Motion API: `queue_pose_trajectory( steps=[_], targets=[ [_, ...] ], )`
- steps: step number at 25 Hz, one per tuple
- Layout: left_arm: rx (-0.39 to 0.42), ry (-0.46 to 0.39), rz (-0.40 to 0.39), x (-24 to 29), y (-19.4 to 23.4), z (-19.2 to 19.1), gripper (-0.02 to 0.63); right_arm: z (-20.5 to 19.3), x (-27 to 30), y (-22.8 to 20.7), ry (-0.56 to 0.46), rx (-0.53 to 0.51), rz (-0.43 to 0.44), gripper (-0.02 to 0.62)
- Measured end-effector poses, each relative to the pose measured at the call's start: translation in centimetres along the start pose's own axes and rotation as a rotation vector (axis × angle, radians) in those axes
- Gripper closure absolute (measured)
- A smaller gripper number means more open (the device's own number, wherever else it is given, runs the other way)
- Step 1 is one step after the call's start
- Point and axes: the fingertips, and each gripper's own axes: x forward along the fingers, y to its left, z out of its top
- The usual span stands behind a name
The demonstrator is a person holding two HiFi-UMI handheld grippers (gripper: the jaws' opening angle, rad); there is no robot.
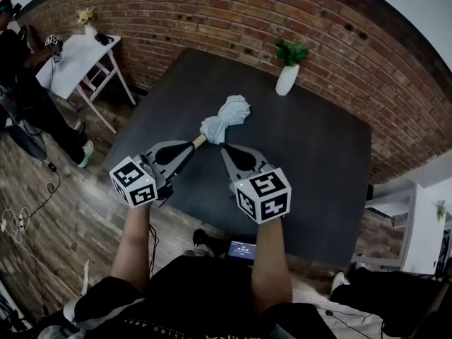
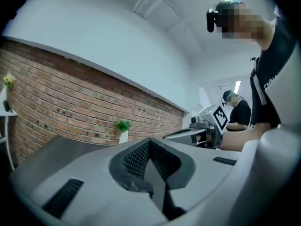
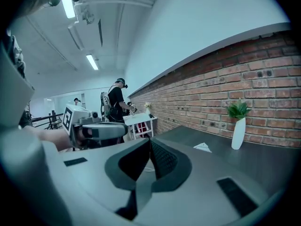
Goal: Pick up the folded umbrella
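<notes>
Dark table [image 1: 318,161], folded umbrella [image 1: 226,119], brick wall [image 1: 212,13] behind

Dark table [image 1: 318,161] with folded umbrella [image 1: 224,119], white vase [image 1: 287,80]

**Head view:** above the near edge of the table [image 1: 318,161], facing steeply down on the left gripper [image 1: 191,147] and right gripper [image 1: 227,149].

**Gripper views:** close behind each one's jaws, low across the table toward the brick wall [image 1: 212,13].

All three share the vase [image 1: 287,80].
</notes>
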Motion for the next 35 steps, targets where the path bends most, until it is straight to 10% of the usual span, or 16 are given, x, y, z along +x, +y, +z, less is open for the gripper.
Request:
queue_pose_trajectory(
  steps=[35],
  targets=[
    [0.016,0.073,0.036,9.0,-1.2,-3.9,0.603,-1.8,-0.7,-9.1,0.002,0.137,0.028,0.586]
  ],
)
